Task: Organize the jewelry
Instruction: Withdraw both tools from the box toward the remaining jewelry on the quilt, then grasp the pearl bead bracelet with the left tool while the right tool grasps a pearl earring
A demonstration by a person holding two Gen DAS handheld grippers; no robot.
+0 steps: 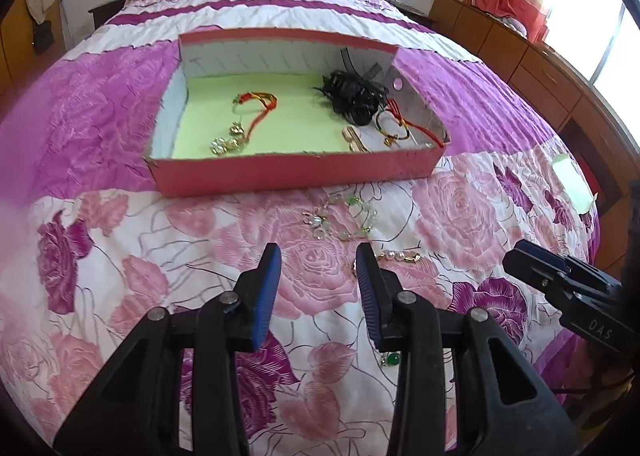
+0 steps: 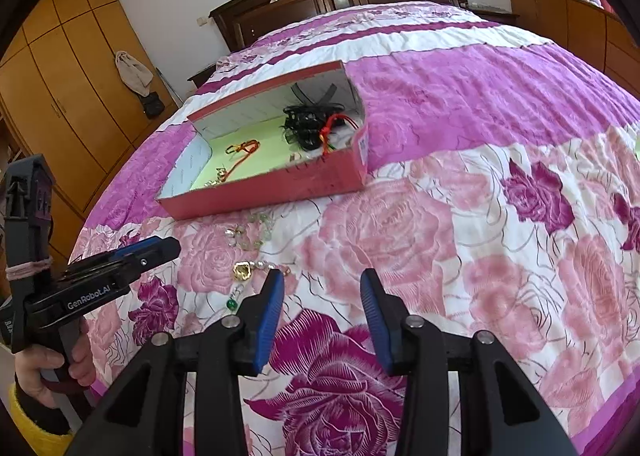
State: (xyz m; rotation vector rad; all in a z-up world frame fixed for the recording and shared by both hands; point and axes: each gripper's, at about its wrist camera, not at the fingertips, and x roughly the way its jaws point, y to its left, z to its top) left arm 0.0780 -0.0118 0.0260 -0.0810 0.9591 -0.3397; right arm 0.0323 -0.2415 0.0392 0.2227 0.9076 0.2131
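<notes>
Left gripper [image 1: 318, 256] spread, level above bedspread [image 1: 160, 256] | right gripper [image 2: 322, 282] spread, alongside, empty

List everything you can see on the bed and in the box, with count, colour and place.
Box: one, red outside, green floor, on the bedspread.
Cord bracelets: two, red, yellow and green; one box left-centre, one box right.
Black cord bundle: one, box back right.
Green bead necklace: one, pale green, bedspread before box.
Pearl and gold piece: one, bedspread, nearer the grippers.
Green pendant: one, bedspread.
Bedspread: one, pink and purple roses.
Left gripper: open.
Right gripper: open.
</notes>
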